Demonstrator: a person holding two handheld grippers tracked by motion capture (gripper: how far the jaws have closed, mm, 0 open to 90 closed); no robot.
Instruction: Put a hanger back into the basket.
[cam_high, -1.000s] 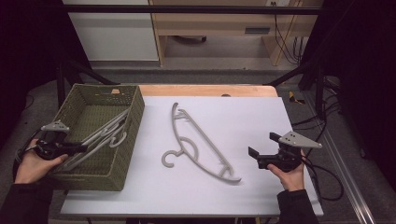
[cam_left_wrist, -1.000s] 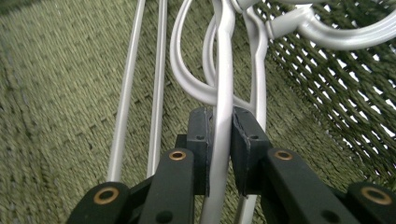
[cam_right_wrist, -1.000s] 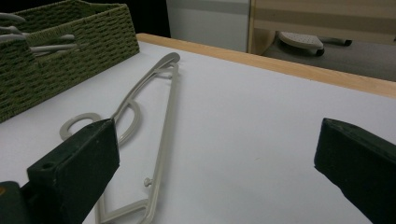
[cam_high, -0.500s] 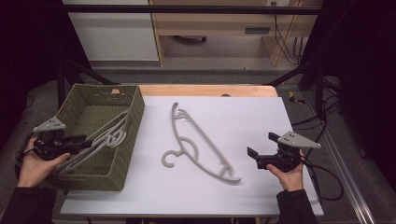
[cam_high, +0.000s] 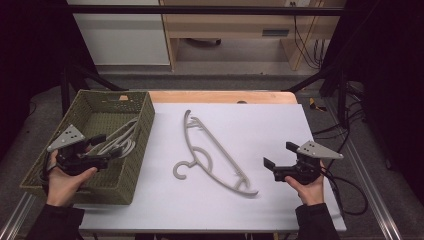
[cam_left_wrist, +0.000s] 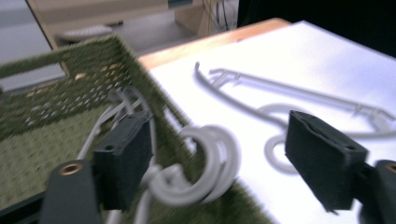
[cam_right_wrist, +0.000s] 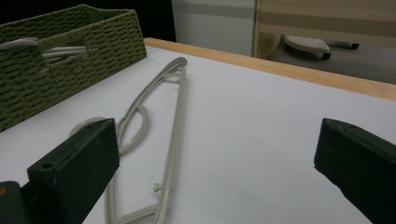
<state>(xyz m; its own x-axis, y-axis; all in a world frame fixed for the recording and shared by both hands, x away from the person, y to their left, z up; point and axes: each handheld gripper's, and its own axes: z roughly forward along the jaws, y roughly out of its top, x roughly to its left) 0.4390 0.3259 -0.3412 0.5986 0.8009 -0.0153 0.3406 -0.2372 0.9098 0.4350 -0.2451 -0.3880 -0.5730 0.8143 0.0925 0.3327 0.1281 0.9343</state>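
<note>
Hanger hooks (cam_left_wrist: 205, 163) blurred (motion)

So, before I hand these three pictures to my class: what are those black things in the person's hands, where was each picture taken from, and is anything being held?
A person holds a hand-held grasping tool in each hand. The high view looks down on the table; the other two come from cameras riding on each tool. The left tool is over the green basket, where grey hangers lie; its jaws have just been opening and grip nothing. The right tool stands open on the white surface, holding nothing. One more grey hanger lies on the table between them.
</note>
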